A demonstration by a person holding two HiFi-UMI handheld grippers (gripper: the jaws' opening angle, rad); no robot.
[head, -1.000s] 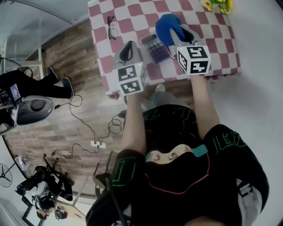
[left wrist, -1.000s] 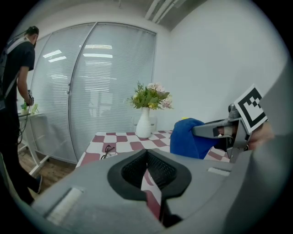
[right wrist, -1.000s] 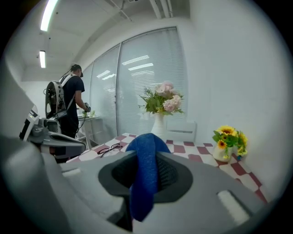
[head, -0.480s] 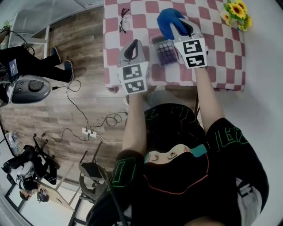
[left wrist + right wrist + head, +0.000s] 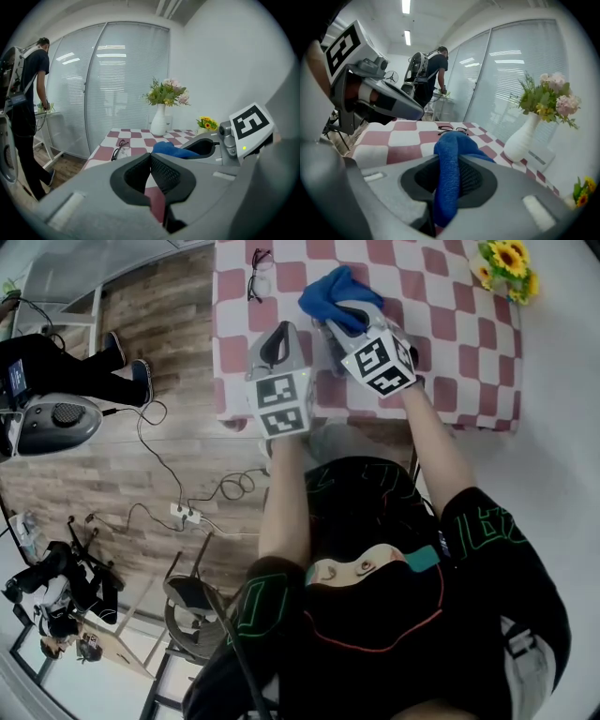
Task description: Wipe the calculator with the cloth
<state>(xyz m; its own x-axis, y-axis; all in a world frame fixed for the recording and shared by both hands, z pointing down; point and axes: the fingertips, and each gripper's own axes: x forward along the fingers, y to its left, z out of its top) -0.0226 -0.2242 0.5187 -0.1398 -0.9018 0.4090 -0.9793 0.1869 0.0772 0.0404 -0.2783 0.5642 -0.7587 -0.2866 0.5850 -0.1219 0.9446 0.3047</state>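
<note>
Right gripper view: cloth (image 5: pixel 449 159) pinched (left gripper (image 5: pixel 151 160) closed).

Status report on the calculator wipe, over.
Left gripper shut, empty. Right gripper shut on blue cloth, covering most of the calculator. Eyeglasses lie apart, not in the way.

Checkered table (image 5: pixel 450 334) with glasses (image 5: pixel 260 273), sunflowers (image 5: pixel 506 261)
</note>
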